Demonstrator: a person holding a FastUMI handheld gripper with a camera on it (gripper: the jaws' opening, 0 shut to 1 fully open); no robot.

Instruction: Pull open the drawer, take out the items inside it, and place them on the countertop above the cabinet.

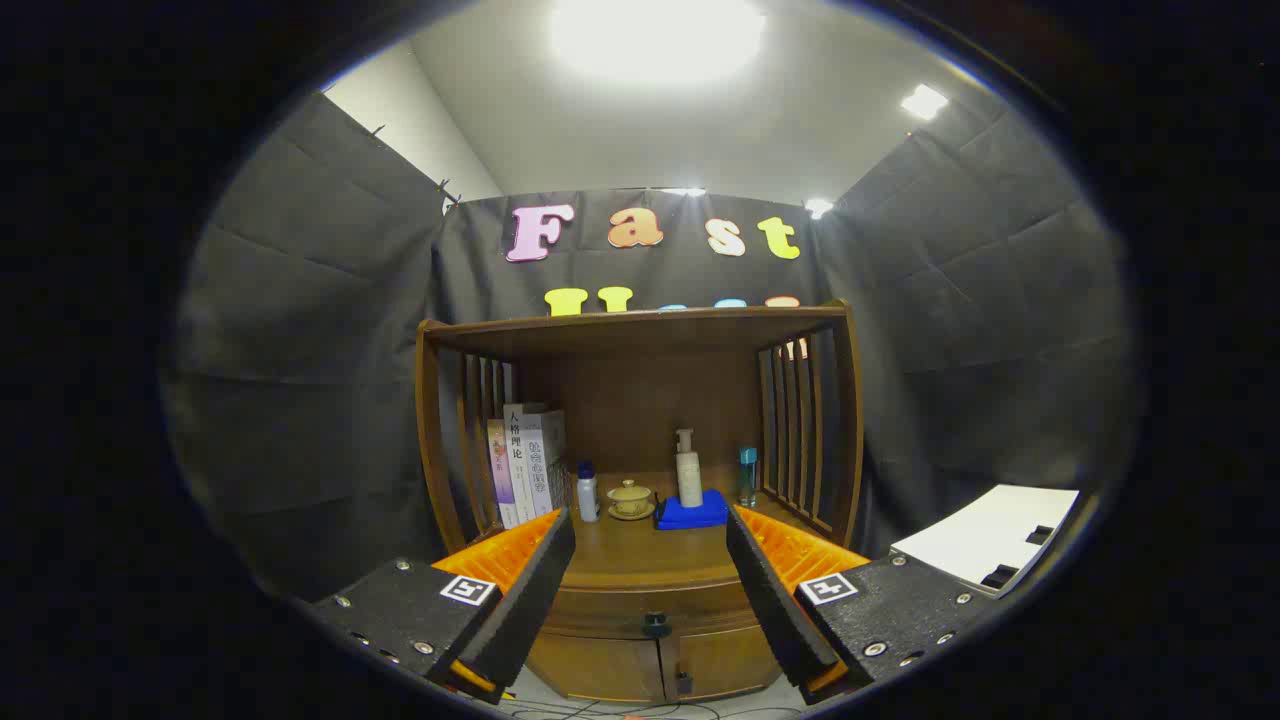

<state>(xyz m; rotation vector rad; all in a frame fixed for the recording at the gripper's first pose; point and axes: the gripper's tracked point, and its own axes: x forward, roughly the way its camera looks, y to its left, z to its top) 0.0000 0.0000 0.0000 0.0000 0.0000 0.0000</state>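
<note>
Nearest the camera, tool [650, 560] spread wide, holding nothing, fingers [525, 590] framing the cabinet front. Just beyond and between them, drawer [650, 605] closed, dark knob [656, 625] centred. Above, wooden counter [640, 560] bearing a blue cloth [692, 515] under a pump bottle [689, 470], a lidded cup [631, 498], a small white bottle [587, 492], a teal bottle [747, 474]. Farther left, books [525, 460] upright against the slatted side.
</note>
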